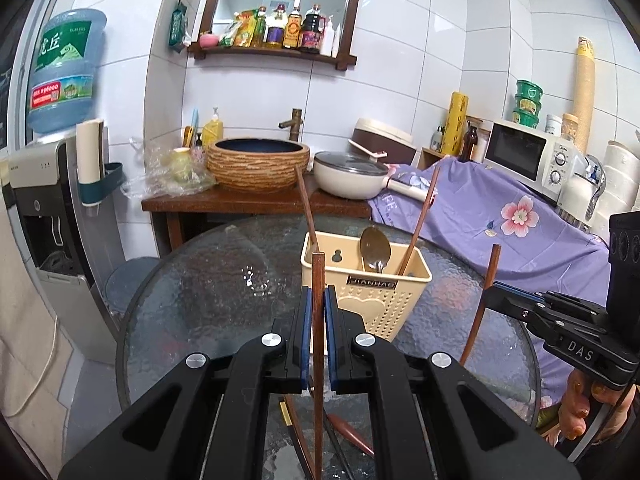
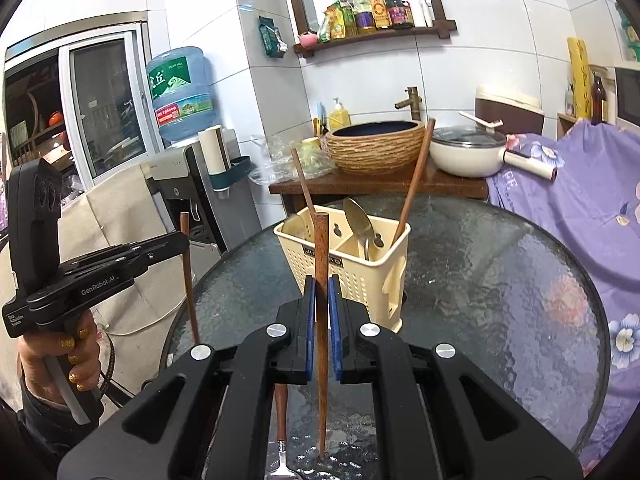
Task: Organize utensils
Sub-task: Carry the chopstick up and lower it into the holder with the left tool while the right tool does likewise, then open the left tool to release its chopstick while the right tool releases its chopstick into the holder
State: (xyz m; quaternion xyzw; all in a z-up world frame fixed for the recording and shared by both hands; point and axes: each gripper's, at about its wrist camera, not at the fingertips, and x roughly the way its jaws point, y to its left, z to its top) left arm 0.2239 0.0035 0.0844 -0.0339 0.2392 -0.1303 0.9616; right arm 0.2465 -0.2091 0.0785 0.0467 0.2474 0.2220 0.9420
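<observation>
A basin (image 1: 258, 166) and lidded pan (image 1: 350, 174) sit on the wooden counter (image 1: 240, 202); a microwave (image 1: 528, 156) stands right (on purple cloth (image 1: 480, 216)).

utensil holder (image 1: 370, 284) on round glass table (image 1: 192, 292), toward far edge. in holder: spoon (image 1: 375, 249) in middle compartment, one chopstick (image 1: 418, 224) to its right, another (image 1: 306, 208) in left compartment, both leaning. behind table, wooden counter (image 1: 224, 202) bearing basin (image 1: 258, 164), with pan (image 1: 352, 174) to right of basin. left gripper (image 1: 319, 300) before holder, upright chopstick (image 1: 318, 360) clamped between jaws. right gripper (image 2: 322, 292) likewise, gripping its own chopstick (image 2: 321, 320). second spoon (image 2: 282, 432) flat on table beneath it.
</observation>
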